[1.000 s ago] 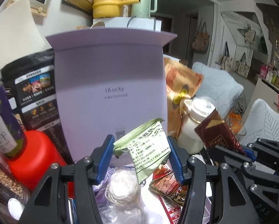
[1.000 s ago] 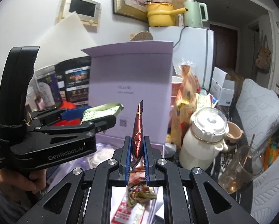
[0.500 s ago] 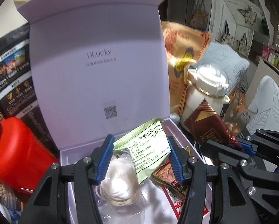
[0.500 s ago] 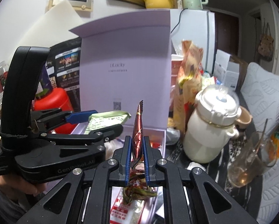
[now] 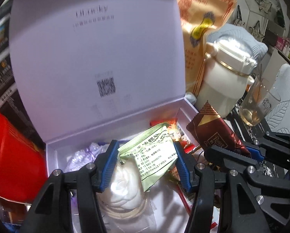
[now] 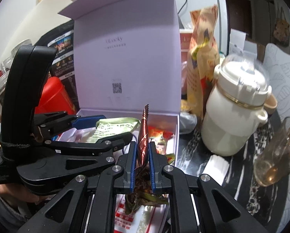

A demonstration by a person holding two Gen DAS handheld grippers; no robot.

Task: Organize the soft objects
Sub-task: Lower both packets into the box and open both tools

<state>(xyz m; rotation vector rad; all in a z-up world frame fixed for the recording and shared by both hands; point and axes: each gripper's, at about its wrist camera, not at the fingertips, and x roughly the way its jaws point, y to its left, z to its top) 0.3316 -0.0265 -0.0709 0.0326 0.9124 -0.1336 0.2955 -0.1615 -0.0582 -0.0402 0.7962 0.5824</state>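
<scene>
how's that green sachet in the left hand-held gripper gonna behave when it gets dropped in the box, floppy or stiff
Probably floppy: the green sachet already creases and buckles between the pads of the left hand-held gripper. It looks thin and flat, so likely light. Released over the lavender box, it should flop flat onto the white pouch rather than roll.

Right claw point(image 6: 142, 155) pinching brown foil packet point(image 6: 143, 134) edge-on, above open lilac box point(image 6: 125, 62).

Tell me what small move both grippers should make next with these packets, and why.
Probably lower a little further and let go. The left gripper is clamped on the green sachet and the right gripper on the brown foil packet; both hang over the open lilac box, not yet resting inside.
</scene>
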